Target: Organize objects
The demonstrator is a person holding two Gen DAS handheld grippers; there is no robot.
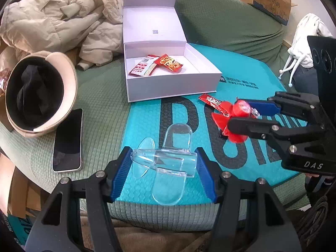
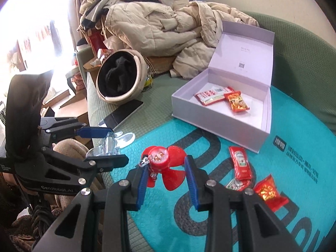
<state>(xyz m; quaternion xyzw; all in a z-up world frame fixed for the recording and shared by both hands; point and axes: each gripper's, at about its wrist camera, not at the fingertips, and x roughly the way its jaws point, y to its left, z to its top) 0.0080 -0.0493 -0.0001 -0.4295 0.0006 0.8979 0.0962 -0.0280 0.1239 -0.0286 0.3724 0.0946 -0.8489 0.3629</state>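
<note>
Now the left tool [image 1: 163,163] pinches a clear plastic fan [image 1: 166,161] and the right tool [image 2: 166,168] pinches a red fan [image 2: 166,168], both above the teal mat [image 1: 142,115]. Behind them, the open white box [image 1: 168,84] holds two red snack packets [image 1: 155,64]. More packets [image 2: 241,166] lie on the mat.

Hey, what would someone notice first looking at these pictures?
Two small propellers held up over the teal mat: a clear one in the left gripper, a red one in the right gripper. Behind them, an open white box holds two snack packets.
</note>
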